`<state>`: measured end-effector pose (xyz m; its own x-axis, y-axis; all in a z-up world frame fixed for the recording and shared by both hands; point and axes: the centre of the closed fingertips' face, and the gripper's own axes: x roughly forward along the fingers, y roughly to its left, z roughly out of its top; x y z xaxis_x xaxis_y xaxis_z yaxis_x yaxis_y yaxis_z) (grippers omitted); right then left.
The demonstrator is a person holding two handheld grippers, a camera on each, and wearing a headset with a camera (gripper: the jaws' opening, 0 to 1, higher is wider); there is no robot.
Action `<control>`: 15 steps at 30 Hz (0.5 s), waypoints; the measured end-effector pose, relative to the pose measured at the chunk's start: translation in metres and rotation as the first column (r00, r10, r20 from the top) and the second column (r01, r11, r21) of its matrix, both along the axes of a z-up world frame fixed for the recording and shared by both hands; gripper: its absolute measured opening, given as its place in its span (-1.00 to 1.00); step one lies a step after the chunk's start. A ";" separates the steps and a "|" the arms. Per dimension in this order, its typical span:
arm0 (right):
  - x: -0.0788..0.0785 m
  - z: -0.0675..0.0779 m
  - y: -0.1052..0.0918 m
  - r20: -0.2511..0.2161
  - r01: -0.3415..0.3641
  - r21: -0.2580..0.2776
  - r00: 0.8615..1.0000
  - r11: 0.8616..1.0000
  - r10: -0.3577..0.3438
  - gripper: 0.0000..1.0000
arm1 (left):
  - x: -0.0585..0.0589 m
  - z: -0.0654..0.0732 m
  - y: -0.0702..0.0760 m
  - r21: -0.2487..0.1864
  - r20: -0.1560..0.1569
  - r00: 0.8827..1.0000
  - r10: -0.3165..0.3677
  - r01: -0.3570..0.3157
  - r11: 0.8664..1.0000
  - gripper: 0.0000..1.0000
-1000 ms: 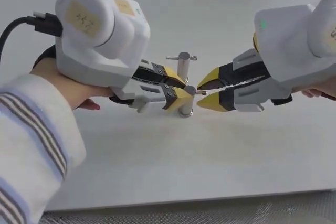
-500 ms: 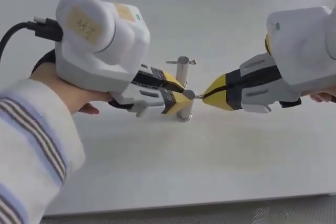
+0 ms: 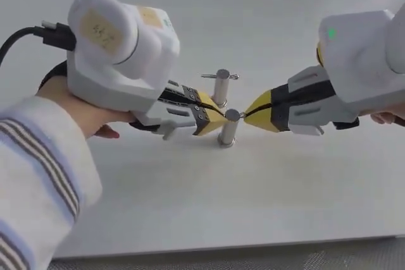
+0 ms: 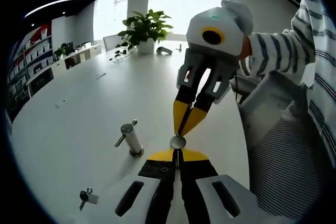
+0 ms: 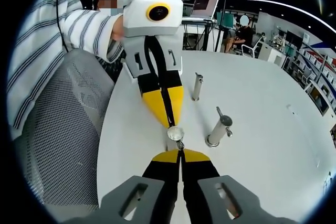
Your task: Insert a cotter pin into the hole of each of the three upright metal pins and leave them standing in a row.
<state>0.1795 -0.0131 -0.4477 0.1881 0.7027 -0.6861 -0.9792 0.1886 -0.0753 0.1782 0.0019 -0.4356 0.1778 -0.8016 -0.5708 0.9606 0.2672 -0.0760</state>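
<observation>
white workbench [image 3: 190, 207], open office [image 4: 68, 45] beyond: left tool [image 3: 218, 120] clenched, right tool [image 3: 248, 115] pinching cotter pin [image 5: 180, 144].

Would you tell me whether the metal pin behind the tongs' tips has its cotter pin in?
In: the cotter pin crosses through that metal pin near its top, sticking out both sides.

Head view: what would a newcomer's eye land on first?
Two white handheld grippers face each other tip to tip at picture centre. The left gripper and right gripper have their yellow tongs at the top of one upright metal pin. Just behind stands a second pin with a cotter pin through its top.
</observation>
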 end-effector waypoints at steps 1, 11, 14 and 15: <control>0.000 0.000 0.000 0.001 0.000 -0.001 1.000 1.000 0.000 -1.00 | 0.000 0.000 0.000 0.000 0.000 1.000 -0.001 0.001 1.000 -1.00; -0.001 0.002 0.001 -0.004 0.003 -0.002 1.000 1.000 -0.003 -1.00 | -0.001 0.001 0.003 0.007 0.010 1.000 -0.008 0.008 1.000 -0.97; 0.000 0.004 0.000 -0.004 0.009 -0.001 1.000 1.000 -0.009 -0.88 | -0.001 0.003 0.007 0.002 0.019 1.000 -0.001 0.001 1.000 -0.73; 0.000 0.004 0.001 -0.004 0.010 0.000 1.000 1.000 -0.010 -0.80 | -0.002 0.003 0.008 -0.001 0.018 1.000 -0.001 0.001 1.000 -0.65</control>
